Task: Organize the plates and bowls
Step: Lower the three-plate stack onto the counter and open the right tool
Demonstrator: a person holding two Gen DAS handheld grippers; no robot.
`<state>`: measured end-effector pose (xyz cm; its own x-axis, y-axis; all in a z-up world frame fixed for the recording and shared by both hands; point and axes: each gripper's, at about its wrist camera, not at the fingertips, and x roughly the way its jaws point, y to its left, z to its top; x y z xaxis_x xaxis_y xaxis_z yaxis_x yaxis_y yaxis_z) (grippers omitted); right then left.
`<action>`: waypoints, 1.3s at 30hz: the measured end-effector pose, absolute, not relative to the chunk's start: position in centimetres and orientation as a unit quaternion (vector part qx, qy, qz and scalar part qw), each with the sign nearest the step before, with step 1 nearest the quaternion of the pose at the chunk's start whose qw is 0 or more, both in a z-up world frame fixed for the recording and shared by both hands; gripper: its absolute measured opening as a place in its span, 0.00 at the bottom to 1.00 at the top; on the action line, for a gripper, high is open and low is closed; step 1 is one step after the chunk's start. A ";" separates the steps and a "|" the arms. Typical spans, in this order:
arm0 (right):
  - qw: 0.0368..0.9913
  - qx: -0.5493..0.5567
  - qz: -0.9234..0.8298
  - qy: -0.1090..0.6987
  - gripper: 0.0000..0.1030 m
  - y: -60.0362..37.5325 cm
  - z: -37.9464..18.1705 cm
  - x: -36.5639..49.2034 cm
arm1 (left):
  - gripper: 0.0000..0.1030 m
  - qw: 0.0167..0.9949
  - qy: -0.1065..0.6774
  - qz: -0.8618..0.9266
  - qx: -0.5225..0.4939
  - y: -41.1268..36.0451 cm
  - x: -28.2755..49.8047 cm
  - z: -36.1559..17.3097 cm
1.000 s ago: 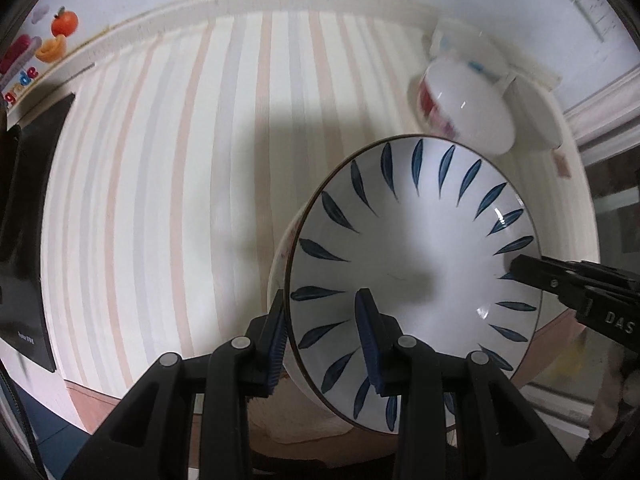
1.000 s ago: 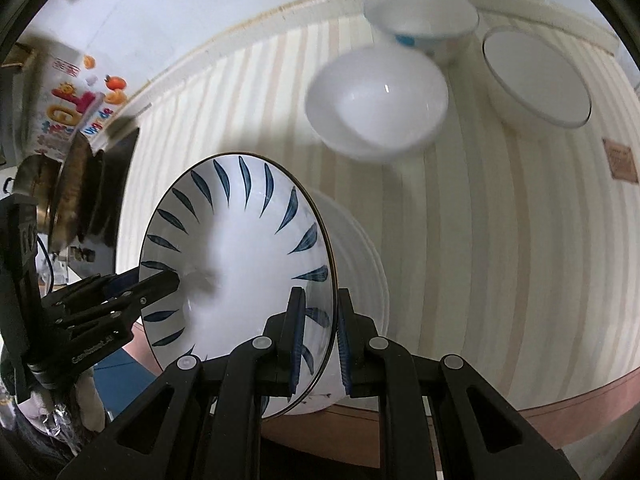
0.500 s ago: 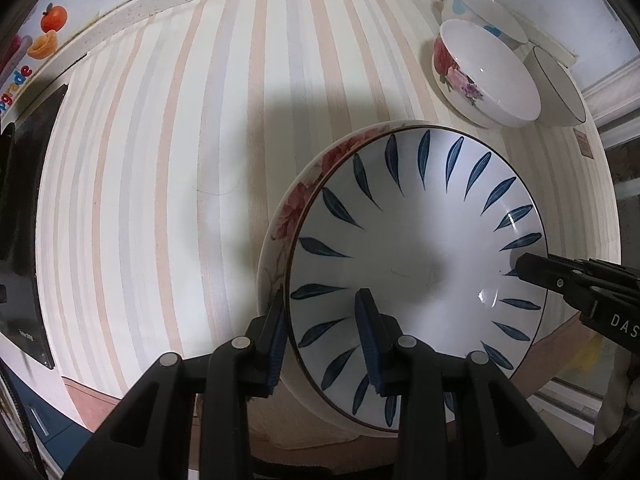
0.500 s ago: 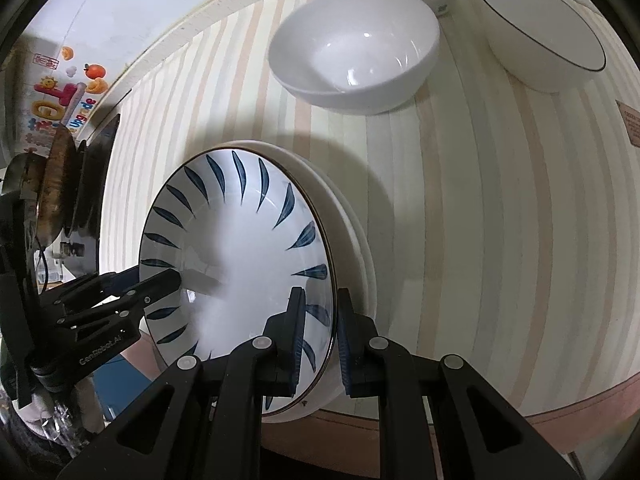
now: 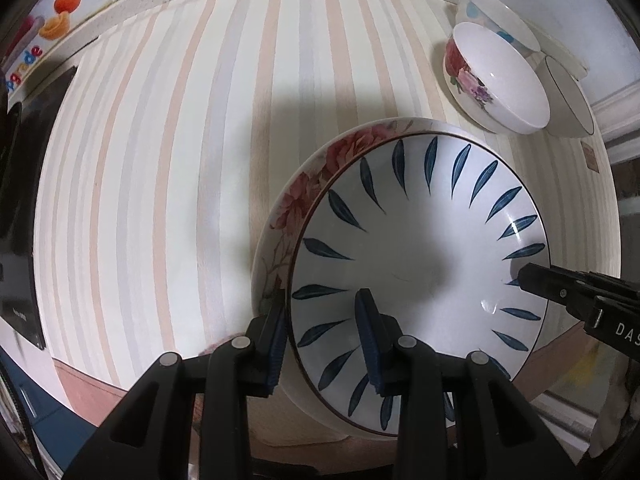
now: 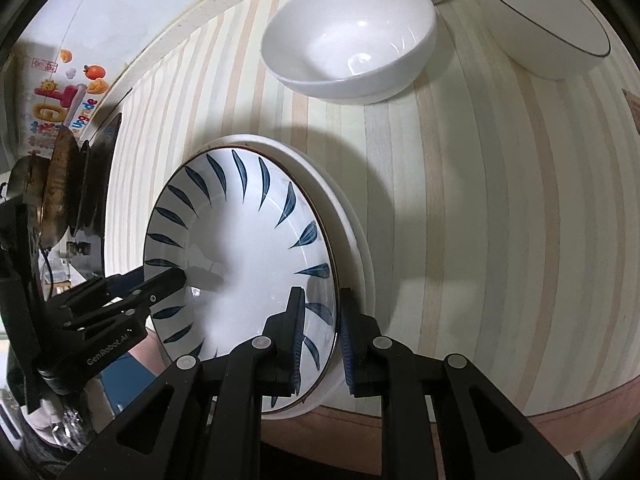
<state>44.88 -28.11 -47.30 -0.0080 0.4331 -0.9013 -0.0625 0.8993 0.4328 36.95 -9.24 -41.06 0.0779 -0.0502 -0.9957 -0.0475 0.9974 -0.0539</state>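
Observation:
A white plate with blue leaf marks (image 5: 416,240) (image 6: 240,248) lies nested in a larger plate with a red flower rim (image 5: 304,200) (image 6: 354,240) near the table's front edge. My left gripper (image 5: 324,332) is shut on the blue-leaf plate's near rim, one pad inside and one outside. My right gripper (image 6: 320,340) grips the opposite rim, and its jaws are just starting to open with the rim still between the pads. Each gripper shows in the other's view: the left gripper (image 6: 160,284) and the right gripper (image 5: 528,276).
On the striped table (image 5: 160,160), three bowls stand at the far right: a flowered bowl (image 5: 500,76) (image 6: 352,40), a black-rimmed bowl (image 6: 548,24) and a dotted bowl (image 5: 492,16). A black appliance (image 5: 16,200) sits at the left edge.
Both grippers sank with the blue-leaf plate, which now rests in the flower-rimmed plate. The right pads stand slightly wider apart.

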 end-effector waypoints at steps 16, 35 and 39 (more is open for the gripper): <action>0.709 0.127 0.177 0.671 0.20 -28.7 -44.0 43.8 | 0.29 0.766 0.642 -0.002 -0.037 -8.8 34.7 -35.7; 0.792 0.134 0.154 0.575 0.20 -26.5 -27.6 29.4 | 0.30 0.818 0.571 -0.063 -0.013 -8.6 24.6 -21.8; 0.801 0.134 0.155 0.563 0.20 -25.7 -25.4 26.8 | 0.30 0.822 0.565 -0.072 -0.011 -8.6 23.1 -20.7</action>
